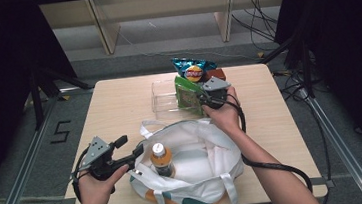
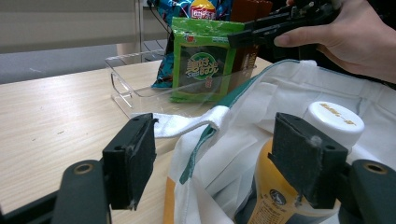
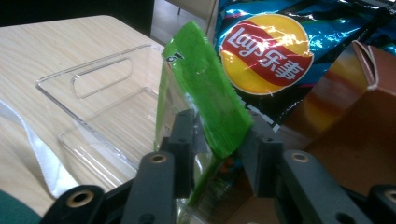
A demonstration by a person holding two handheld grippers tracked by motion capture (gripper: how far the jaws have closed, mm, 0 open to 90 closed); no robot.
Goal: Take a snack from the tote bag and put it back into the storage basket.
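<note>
Clear plastic tray (image 1: 162,99) holds green snack packet (image 3: 205,98), chip bag (image 3: 280,56), brown box (image 3: 355,121). Right gripper (image 3: 217,149): jaws apart around the packet's top edge. White tote bag (image 1: 199,155) holds orange-capped bottle (image 1: 160,159); left gripper (image 2: 224,158) gaping at bag's rim.

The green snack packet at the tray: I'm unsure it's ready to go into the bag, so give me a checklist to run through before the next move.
1. Green snack packet between the right gripper jaws: ok.
2. Pads pressing firmly on the packet: cannot tell; there is a gap beside it.
3. Packet standing in the clear tray, beside the chip bag: ok.
4. White tote bag mouth open: ok.
5. Room in the bag beside the orange bottle: ok.
6. Left gripper open at the bag rim, nothing held: ok.
</note>
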